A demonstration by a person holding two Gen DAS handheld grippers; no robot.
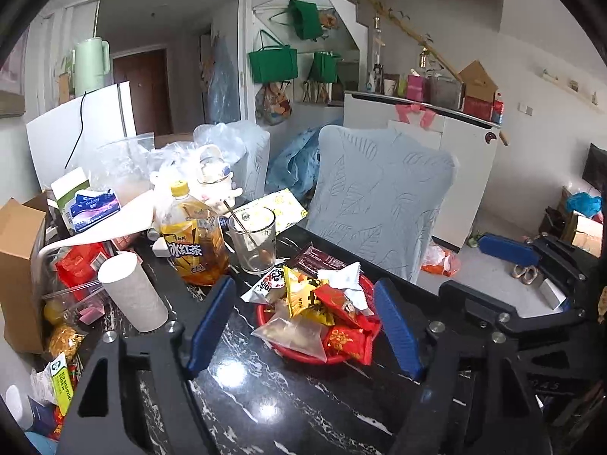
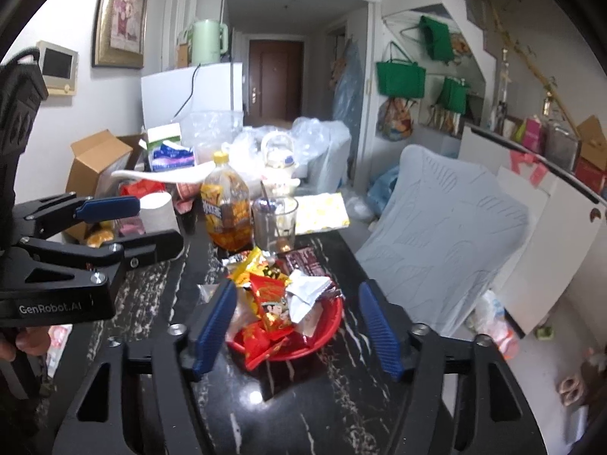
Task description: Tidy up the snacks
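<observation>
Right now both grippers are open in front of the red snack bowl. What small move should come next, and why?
Probably ease the right gripper forward and down onto the white packet lying on top of the pile. Both grippers are open and hold nothing, the red bowl is heaped, and that packet lies uppermost between the right fingers. The left gripper could wait beside the bowl.

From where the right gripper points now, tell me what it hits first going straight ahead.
Most likely the snack packets heaped in the red basket, framed between the open right gripper fingers. Depth is uncertain; angled lower, it could meet the black marble table first.
</observation>
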